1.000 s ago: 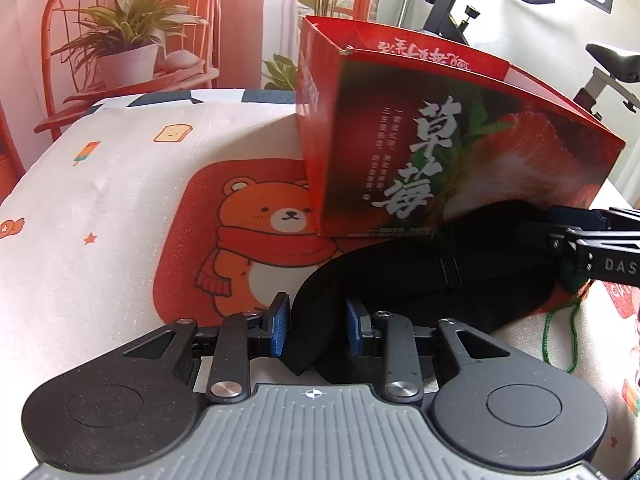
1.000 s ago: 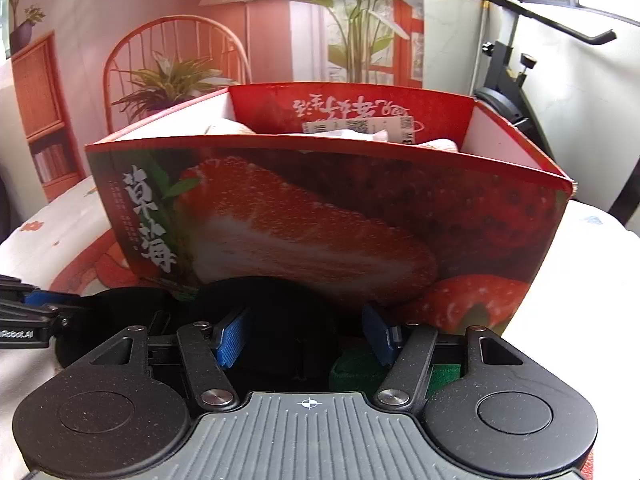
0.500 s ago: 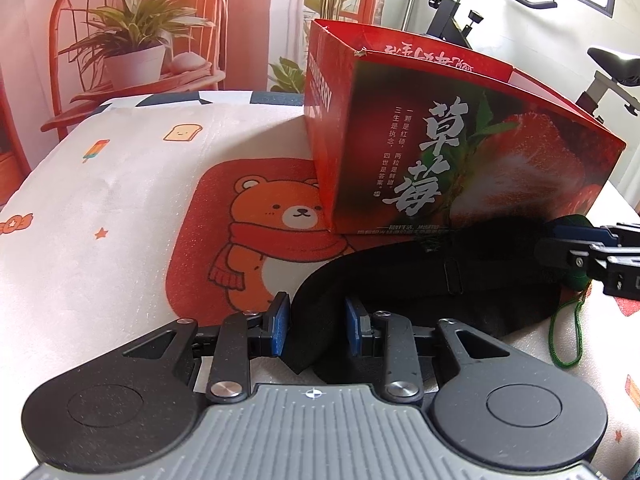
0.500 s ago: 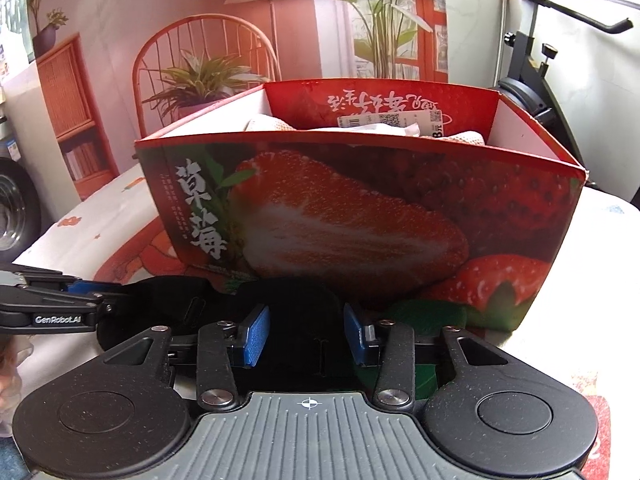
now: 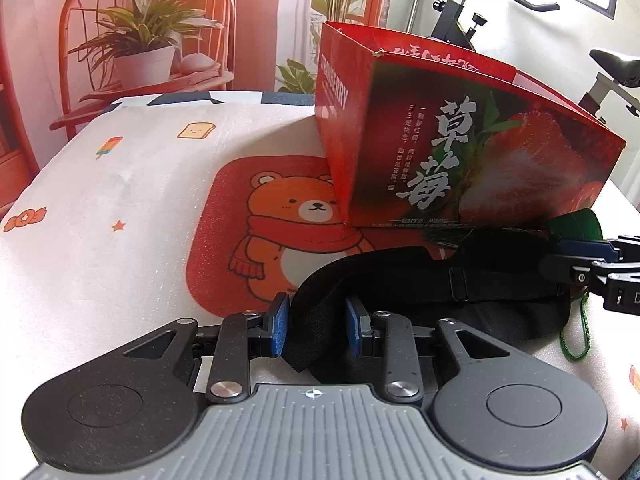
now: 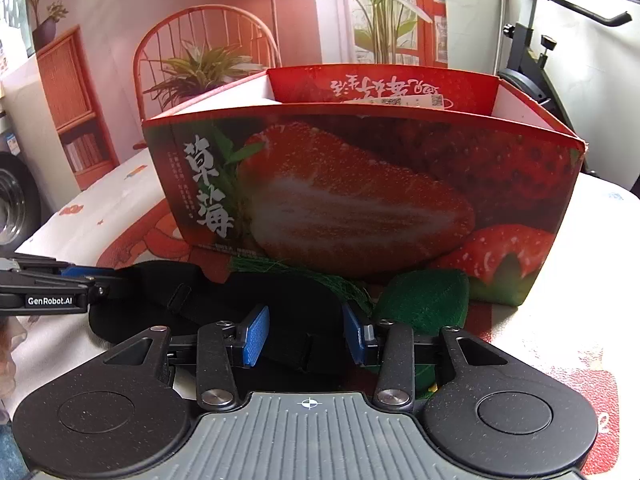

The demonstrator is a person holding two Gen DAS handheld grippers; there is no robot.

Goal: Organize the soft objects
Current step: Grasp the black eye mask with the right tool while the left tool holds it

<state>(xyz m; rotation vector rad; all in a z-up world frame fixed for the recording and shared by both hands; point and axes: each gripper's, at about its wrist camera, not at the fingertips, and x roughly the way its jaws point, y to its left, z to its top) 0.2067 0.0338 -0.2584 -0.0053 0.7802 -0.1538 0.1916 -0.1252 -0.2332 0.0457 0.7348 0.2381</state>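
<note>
A black eye mask (image 5: 500,276) with an elastic strap lies on the tablecloth in front of the red strawberry box (image 5: 460,160). My left gripper (image 5: 316,330) is shut on the strap loop at the mask's left end. In the right wrist view, my right gripper (image 6: 305,336) has its blue pads pressed on the mask's (image 6: 288,300) other end. Each gripper shows at the edge of the other's view: the right gripper (image 5: 592,268) and the left gripper (image 6: 80,276). A green soft piece (image 6: 424,300) with a tassel lies just right of the mask, against the box (image 6: 360,184).
The open box holds white packets near its back wall. A green cord (image 5: 576,332) loops on the cloth under the right gripper. A bear mat (image 5: 280,232) lies left of the box. A chair with a potted plant (image 5: 140,52) and an exercise bike stand behind the table.
The right gripper's jaws have narrowed from wide apart to pressing on the mask's end. The left gripper has kept its grip on the strap and has barely moved.
</note>
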